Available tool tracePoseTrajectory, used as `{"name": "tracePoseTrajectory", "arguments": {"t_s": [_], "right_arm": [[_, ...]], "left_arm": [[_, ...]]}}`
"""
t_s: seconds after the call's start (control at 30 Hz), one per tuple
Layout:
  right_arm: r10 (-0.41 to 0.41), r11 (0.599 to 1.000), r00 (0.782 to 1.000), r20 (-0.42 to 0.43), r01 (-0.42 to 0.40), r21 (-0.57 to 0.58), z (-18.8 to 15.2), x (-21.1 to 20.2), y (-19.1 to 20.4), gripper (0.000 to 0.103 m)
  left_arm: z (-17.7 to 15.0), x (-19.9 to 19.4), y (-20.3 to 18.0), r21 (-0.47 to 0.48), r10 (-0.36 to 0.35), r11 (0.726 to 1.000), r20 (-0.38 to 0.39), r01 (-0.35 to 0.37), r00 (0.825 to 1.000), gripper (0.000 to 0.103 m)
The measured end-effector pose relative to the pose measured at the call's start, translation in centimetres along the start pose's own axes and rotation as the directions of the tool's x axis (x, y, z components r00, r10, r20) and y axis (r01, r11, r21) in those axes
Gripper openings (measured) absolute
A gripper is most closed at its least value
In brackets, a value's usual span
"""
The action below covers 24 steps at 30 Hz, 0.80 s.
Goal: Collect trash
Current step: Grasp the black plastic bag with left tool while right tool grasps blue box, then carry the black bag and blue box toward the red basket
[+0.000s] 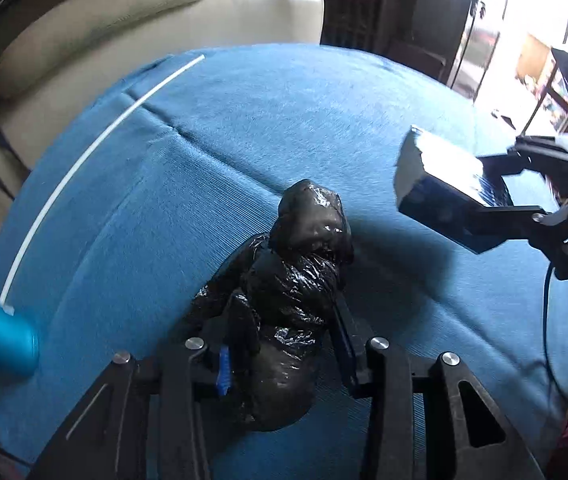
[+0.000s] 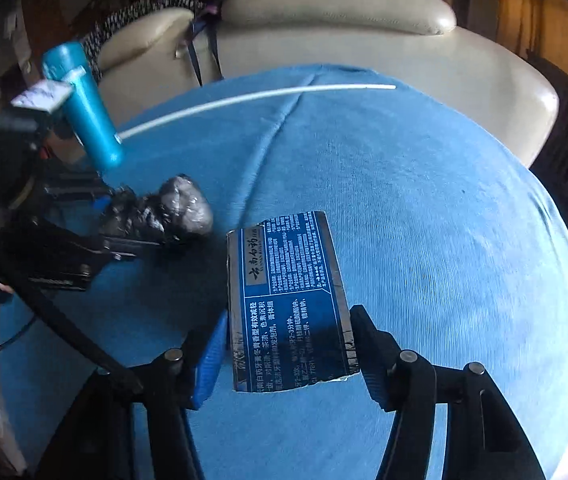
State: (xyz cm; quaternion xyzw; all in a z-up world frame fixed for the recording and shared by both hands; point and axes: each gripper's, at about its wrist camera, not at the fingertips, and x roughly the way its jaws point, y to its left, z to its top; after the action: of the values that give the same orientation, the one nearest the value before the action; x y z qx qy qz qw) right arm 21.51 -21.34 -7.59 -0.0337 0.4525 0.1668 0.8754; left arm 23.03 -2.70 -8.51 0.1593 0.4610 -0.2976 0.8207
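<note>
The left gripper (image 1: 284,344) pinches a crumpled black plastic bag (image 1: 296,280) on the blue cloth (image 1: 243,128); at two o'clock, the right gripper (image 2: 284,356) clamps a toothpaste box (image 2: 288,296), lifted for disposal.

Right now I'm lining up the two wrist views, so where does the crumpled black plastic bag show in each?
Left wrist: crumpled black plastic bag at lower centre, between the left hand-held gripper fingers.
Right wrist: bag at mid-left.
Shared landmark: thin white rod on the blue cloth.
</note>
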Motion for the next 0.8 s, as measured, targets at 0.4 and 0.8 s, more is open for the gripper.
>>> {"name": "tracePoseTrajectory", "arguments": {"t_s": [0.4,0.8], "right_arm": [[0.043,0.977,0.979,0.199,-0.083,0.196,-7.5,-12.3,1.7,0.062],[-0.007,0.972,0.951,0.308,-0.065,0.224,-13.3,-21.5,3.4,0.062]], "left_arm": [[-3.3,-10.3,-9.1,-0.123,0.223,0.97,0.119,-0.208,0.968,0.043],[-5.0,-16.3,-16.7,-0.159,0.407,0.911,0.208,-0.38,0.889,0.043]]}}
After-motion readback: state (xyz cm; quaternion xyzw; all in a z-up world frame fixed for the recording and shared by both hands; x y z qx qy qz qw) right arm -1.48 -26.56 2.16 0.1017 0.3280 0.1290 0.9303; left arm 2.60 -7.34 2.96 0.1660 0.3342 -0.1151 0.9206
